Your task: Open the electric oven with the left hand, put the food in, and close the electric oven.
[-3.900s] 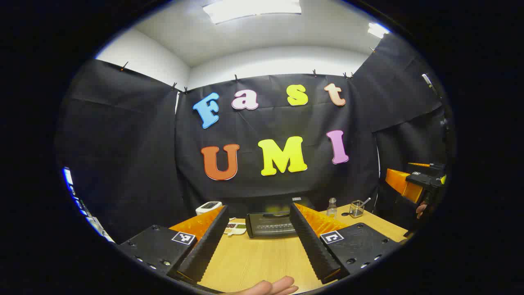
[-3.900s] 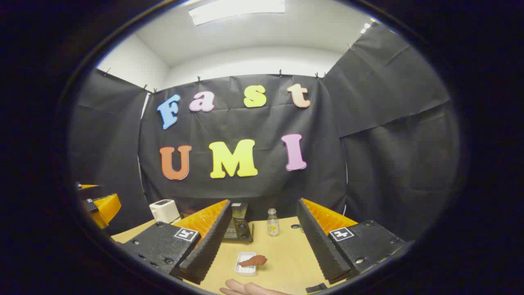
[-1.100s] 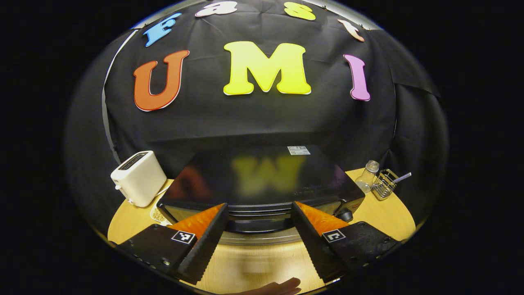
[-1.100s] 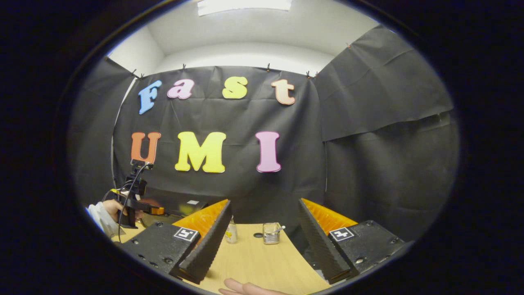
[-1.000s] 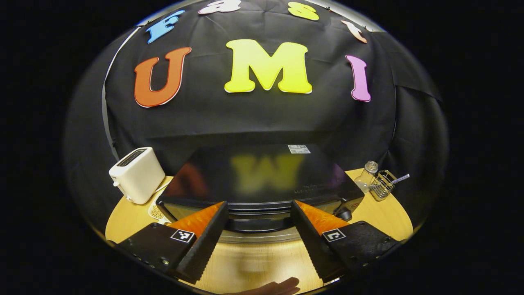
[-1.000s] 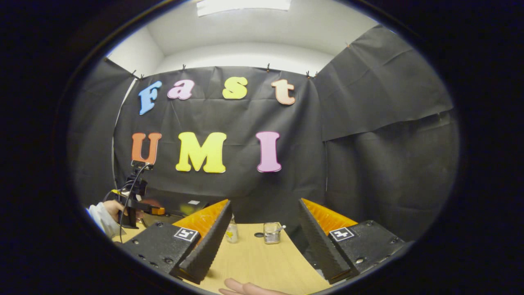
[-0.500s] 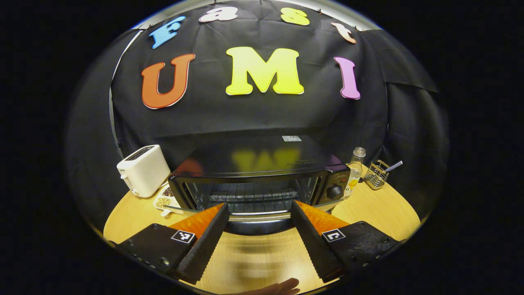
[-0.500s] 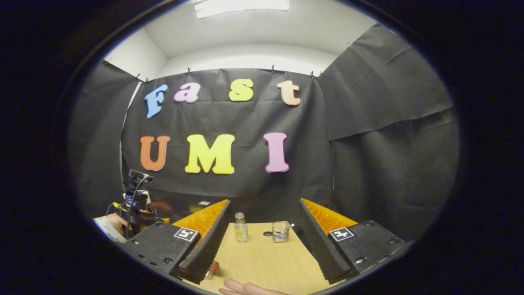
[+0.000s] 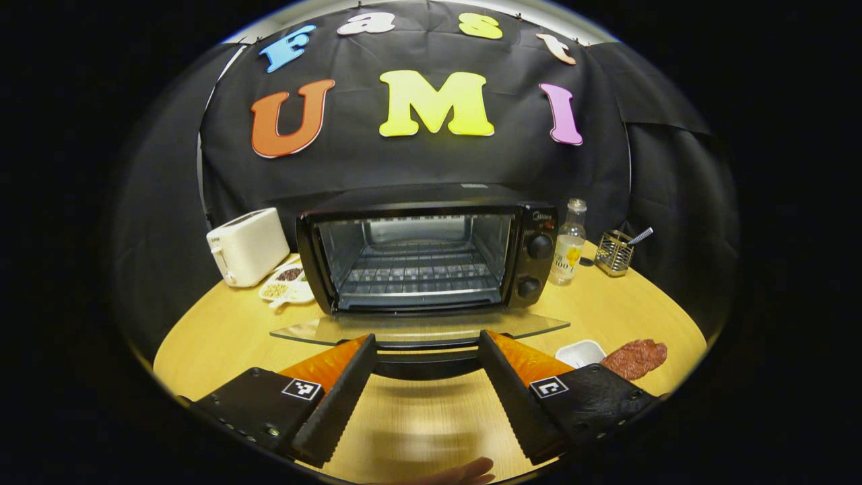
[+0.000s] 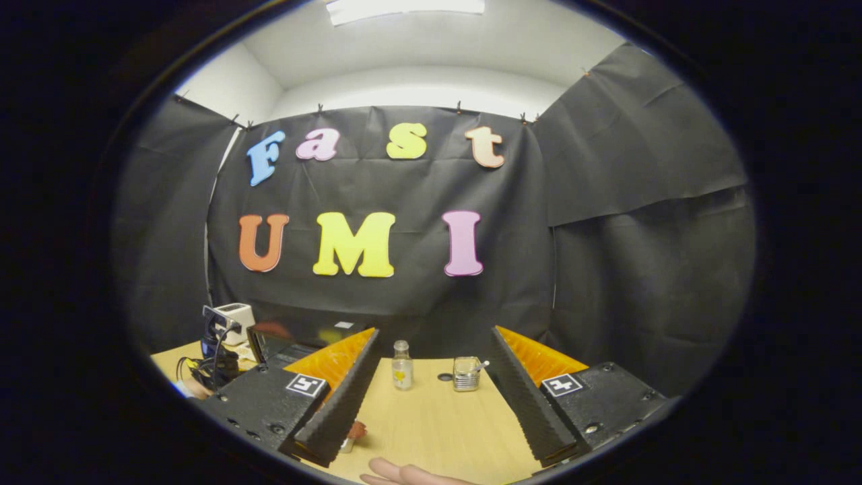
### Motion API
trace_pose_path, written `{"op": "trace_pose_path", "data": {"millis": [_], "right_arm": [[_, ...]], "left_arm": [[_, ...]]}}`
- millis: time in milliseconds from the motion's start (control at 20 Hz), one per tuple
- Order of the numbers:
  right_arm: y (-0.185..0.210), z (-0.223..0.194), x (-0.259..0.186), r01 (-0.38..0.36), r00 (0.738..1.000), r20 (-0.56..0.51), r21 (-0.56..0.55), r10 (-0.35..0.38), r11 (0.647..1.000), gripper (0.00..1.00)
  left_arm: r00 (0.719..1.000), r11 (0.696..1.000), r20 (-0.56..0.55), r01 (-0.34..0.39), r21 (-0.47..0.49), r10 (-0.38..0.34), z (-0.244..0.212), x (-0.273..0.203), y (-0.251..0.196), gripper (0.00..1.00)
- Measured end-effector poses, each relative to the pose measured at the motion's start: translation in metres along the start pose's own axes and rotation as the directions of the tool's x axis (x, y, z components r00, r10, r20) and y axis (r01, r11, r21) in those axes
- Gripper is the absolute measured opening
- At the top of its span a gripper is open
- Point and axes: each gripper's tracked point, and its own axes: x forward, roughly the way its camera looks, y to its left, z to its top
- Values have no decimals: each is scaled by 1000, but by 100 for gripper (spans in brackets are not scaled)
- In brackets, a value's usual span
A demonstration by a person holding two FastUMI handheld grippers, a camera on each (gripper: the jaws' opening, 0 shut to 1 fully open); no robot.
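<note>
The door [image 9: 417, 329] of the electric oven [image 9: 431, 249] is down flat now, so I think the opening step is done. My left gripper [image 9: 424, 397] is wide open and holds nothing. Its two fingers sit on either side of the dark door handle [image 9: 424, 364], but I cannot tell if they touch it.

The oven is a shiny black box with two round knobs [image 9: 539, 246] on its side panel. Inside I see a wire rack [image 9: 417, 273] made of thin metal bars. The door is clear glass with a dark curved handle at its front edge.

The food [image 9: 633, 357] is a flat, bumpy, reddish-brown piece that looks like meat. It lies on the smooth wooden table [image 9: 606, 310], just beside a small white dish [image 9: 580, 351]. It is off to the right of the open door.

My right gripper [image 10: 431, 411] is wide open too, and empty. It hangs above the table, pointing at a small glass bottle [image 10: 402, 365] and a little wire holder [image 10: 465, 374]. A bit of the reddish food [image 10: 355, 428] peeks out by its left finger.

Next, I think the right gripper must go down to the meat, pinch it softly, and slide it onto the rack. The meat looks soft and floppy, so it may droop.
</note>
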Motion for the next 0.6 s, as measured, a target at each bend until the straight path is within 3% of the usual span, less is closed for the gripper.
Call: {"op": "trace_pose_path", "data": {"millis": [250,400,600], "right_arm": [[19,-22,14,-55,994,-96,-21,53,998,99],[18,-27,22,-40,992,-121,-33,35,999,100],[18,-36,34,-32,990,-137,-59,23,998,100]], "left_arm": [[1000,1000,-15,-8,15,8,-37,2,1,97],[1000,999,-7,-10,-31,10,-46,2,3,96],[1000,1000,5,-13,-1,13,-46,2,4,96]]}}
